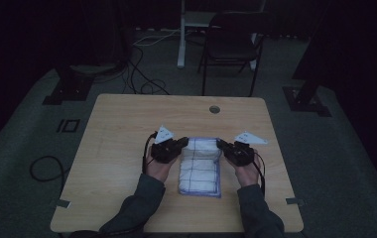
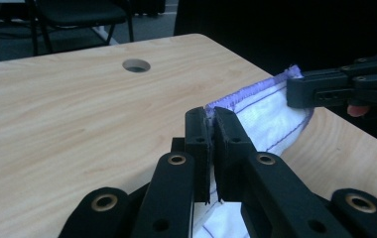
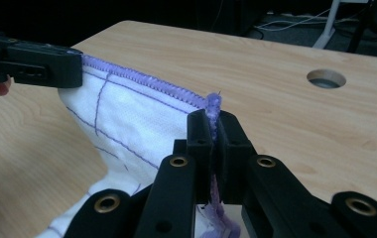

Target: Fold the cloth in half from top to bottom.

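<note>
A white cloth with purple grid lines and a purple stitched edge (image 1: 200, 166) lies in the middle of the wooden table (image 1: 127, 119). Its far edge is lifted off the table between the two grippers. My left gripper (image 1: 182, 143) is shut on the cloth's far left corner; in the left gripper view that gripper (image 2: 211, 115) pinches the cloth (image 2: 271, 116). My right gripper (image 1: 221, 145) is shut on the far right corner; in the right gripper view this gripper (image 3: 212, 119) clamps the purple hem of the cloth (image 3: 127, 114). Each gripper view shows the other gripper across the cloth.
A round cable hole (image 1: 215, 109) sits near the table's far edge. A dark chair (image 1: 231, 44) and a white desk leg (image 1: 181, 34) stand beyond the table, with cables on the floor (image 1: 142, 74). Bare tabletop lies to the left and far side of the cloth.
</note>
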